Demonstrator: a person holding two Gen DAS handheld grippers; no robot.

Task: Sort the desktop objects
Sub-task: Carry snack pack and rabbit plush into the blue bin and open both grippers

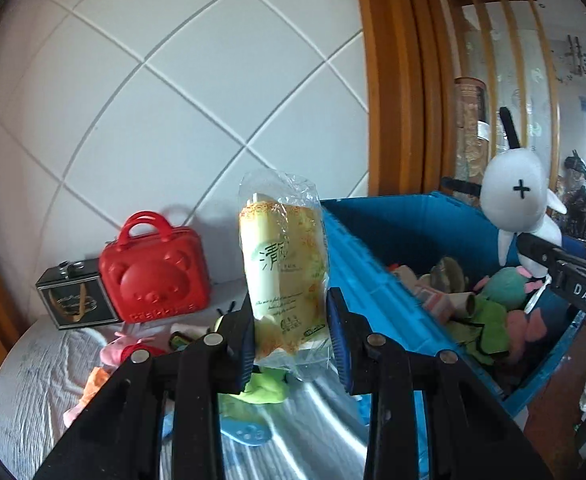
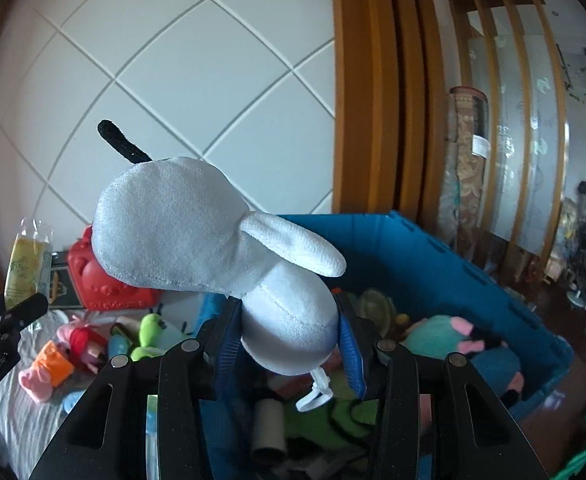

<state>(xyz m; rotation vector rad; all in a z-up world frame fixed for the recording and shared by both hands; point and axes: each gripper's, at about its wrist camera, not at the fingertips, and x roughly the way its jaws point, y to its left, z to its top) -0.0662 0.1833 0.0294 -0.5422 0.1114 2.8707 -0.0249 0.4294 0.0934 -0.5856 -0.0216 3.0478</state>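
the tissue pack point(image 1: 284, 268) is clamped upright by the left gripper point(image 1: 293, 344), left of the blue bin point(image 1: 377, 264). the white plush point(image 2: 229, 256) is pinched in the right gripper point(image 2: 289, 340), held over the bin, judged nearer release.

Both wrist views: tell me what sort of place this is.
Probably a room in a home, perhaps a bedroom or playroom. A blue bin of soft toys stands beside a cloth-covered surface strewn with toys, a padded white wall panel in wooden trim rises behind, and clothes hang at far right.
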